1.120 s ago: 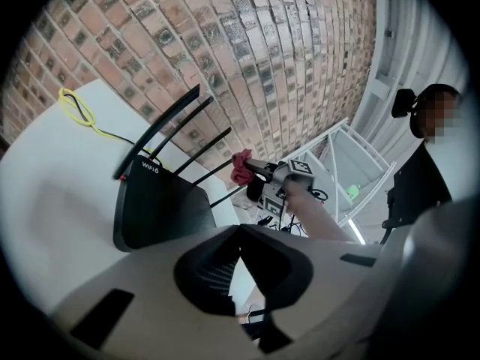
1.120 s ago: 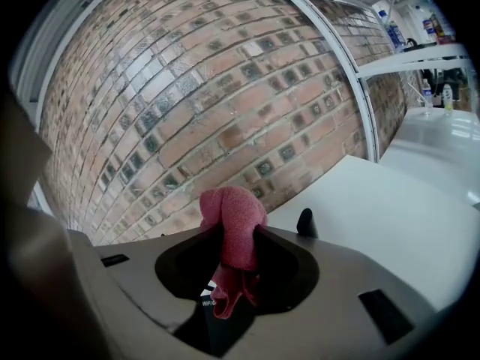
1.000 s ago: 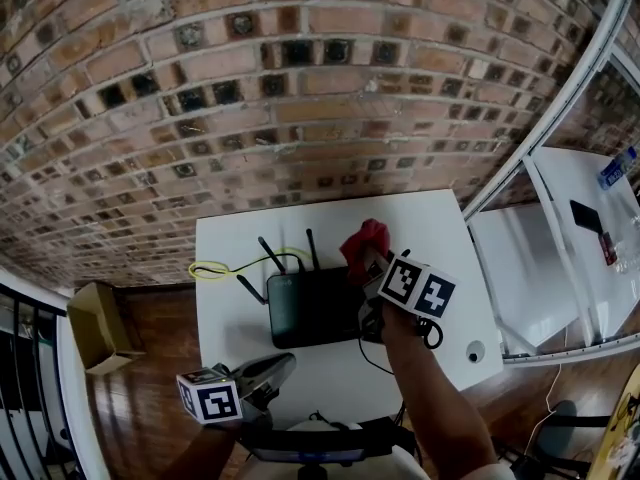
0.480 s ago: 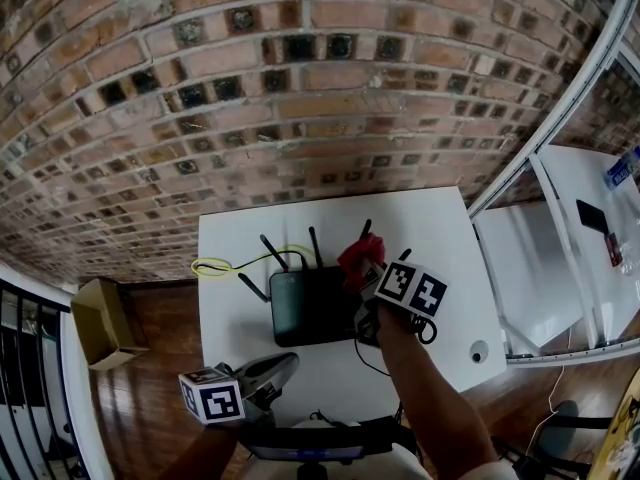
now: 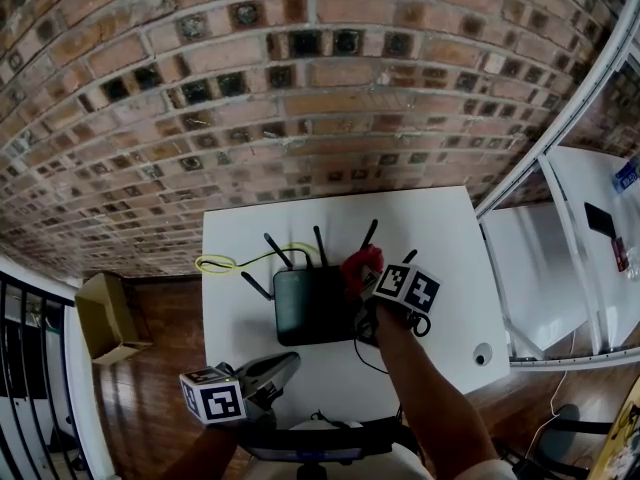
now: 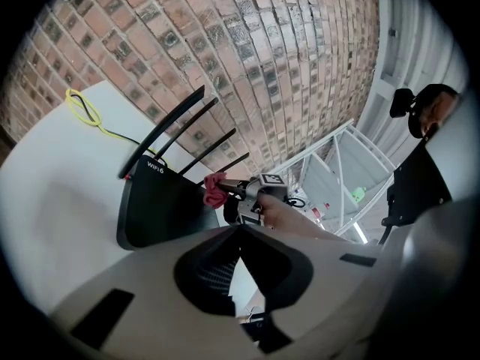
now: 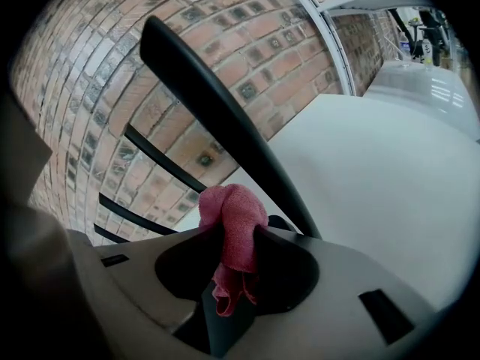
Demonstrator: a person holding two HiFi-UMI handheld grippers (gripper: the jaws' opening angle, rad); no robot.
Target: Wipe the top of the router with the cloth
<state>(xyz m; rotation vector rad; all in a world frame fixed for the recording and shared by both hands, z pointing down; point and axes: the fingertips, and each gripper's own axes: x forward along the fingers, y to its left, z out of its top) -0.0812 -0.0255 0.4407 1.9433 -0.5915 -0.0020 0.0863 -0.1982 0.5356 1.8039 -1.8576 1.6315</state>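
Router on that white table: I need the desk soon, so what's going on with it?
A person holds a gripper in each hand. The right gripper has its fingers shut on a red cloth, held at the black router's far right corner beside its antennas. I can't tell whether the cloth touches the top. The left gripper hovers shut and empty near the table's front edge, apart from the router.

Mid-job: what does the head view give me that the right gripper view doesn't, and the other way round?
Head view only: the whole black top of the router, the yellow cable, and the left gripper at the near edge of the white table. Right gripper view only: the right gripper, jaws shut on the red cloth. Both: that cloth, the antennas, the table and the brick wall.
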